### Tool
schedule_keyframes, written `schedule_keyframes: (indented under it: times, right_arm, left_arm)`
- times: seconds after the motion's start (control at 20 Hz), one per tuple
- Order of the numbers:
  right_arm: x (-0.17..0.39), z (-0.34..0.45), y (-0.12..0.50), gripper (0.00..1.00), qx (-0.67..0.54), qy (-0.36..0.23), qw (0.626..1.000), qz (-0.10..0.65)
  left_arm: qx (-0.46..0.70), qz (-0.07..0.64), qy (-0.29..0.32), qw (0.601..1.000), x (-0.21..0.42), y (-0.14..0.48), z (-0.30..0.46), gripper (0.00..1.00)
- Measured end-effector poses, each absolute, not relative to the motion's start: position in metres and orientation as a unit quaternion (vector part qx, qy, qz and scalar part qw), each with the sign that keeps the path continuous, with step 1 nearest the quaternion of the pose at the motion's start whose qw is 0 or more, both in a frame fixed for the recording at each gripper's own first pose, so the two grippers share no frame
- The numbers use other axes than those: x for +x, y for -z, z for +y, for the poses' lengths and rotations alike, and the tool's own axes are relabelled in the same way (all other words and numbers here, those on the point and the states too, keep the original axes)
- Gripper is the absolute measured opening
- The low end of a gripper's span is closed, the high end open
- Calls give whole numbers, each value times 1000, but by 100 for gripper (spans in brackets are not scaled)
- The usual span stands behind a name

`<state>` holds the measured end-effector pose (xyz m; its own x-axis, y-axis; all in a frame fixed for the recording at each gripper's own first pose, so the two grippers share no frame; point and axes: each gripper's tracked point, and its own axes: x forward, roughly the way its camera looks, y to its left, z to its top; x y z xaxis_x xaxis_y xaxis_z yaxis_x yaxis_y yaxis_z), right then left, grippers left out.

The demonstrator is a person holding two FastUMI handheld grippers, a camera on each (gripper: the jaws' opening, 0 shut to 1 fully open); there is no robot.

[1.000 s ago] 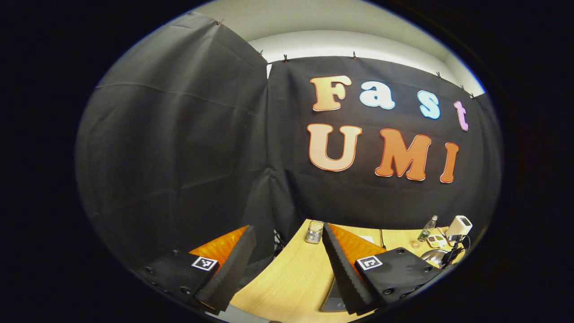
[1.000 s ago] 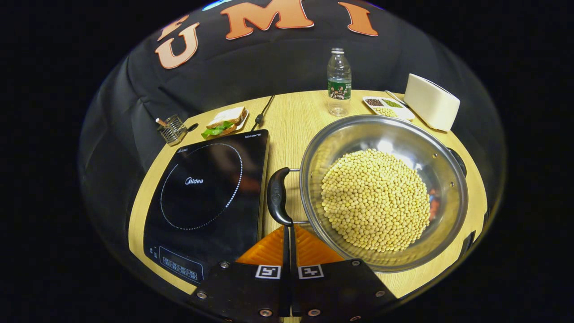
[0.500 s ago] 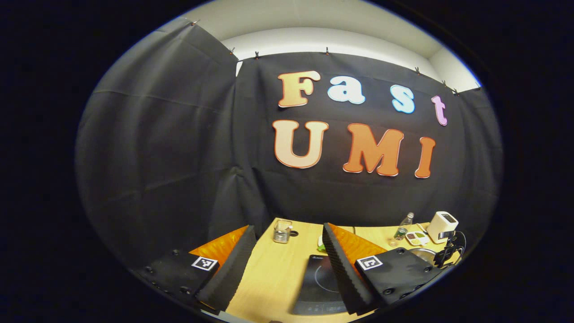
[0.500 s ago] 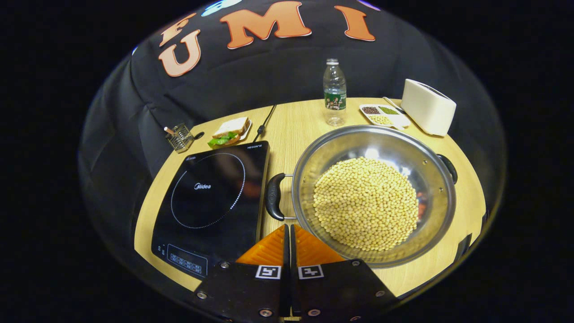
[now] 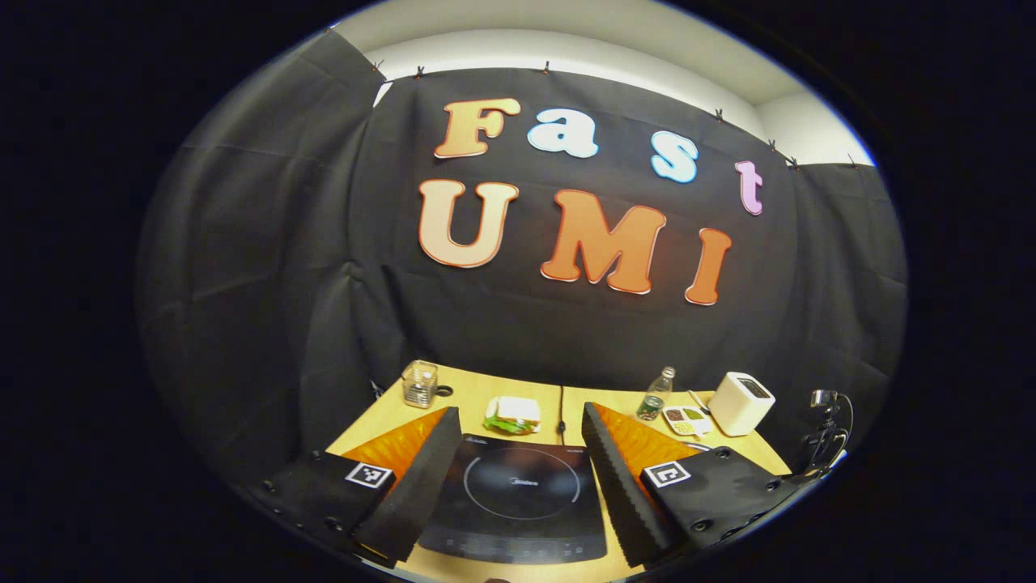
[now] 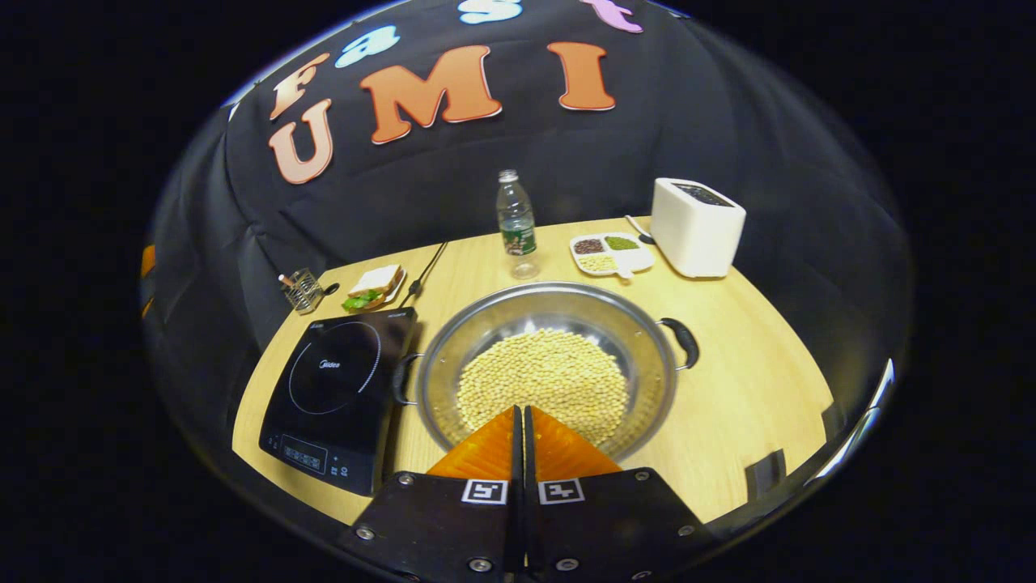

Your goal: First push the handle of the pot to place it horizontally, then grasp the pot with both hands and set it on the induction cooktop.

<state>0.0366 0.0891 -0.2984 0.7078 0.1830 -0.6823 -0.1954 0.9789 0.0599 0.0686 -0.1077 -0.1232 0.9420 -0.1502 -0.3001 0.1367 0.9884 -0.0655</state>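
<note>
In the right gripper view I see the pot (image 6: 550,356) at the centre of the frame, sitting on the table (image 6: 753,405) and holding a mound of pale yellow beans (image 6: 542,385). Its two black handles (image 6: 682,342) stick out to frame left and frame right, roughly level across the picture. The induction cooktop (image 6: 336,393) lies just left of the pot, its near edge almost against the pot's left handle, with nothing on its glass. Behind the pot I make out a plastic bottle (image 6: 515,223), a divided tray (image 6: 611,253) with dark, green and pale grains in separate sections, and a white toaster (image 6: 696,227) at upper right. At upper left of the table are a sandwich (image 6: 372,287) on a plate and a small wire holder (image 6: 302,290).

My right hand-held gripper (image 6: 519,417) is pressed closed with nothing between its fingers, its tip low in the frame over the pot's near rim.

The left gripper view looks more at the wall, with the cooktop (image 5: 518,494) between the fingers of my left hand-held gripper (image 5: 518,425), which stands wide apart and empty above it. There is bare table to the right of the pot and along the near edge
</note>
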Motion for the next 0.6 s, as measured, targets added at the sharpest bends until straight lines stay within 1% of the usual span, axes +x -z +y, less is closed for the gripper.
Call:
schedule_keyframes:
  times: [0.2,0.35,0.45,0.55,0.6]
  right_arm:
    - [37,38,295,0,-7,-76,928,364]
    - [34,13,291,0,5,-60,930,362]
    - [33,-6,291,5,4,-45,933,358]
    - [32,-18,292,17,4,-33,933,359]
    - [32,-23,294,27,5,-26,932,361]
  left_arm:
    - [-25,173,105,979,64,145,-162,98]
    - [-34,195,134,971,59,172,-202,98]
    - [-33,215,154,964,56,193,-225,98]
    - [-23,234,173,956,60,215,-245,98]
    - [-17,244,183,952,62,226,-253,98]
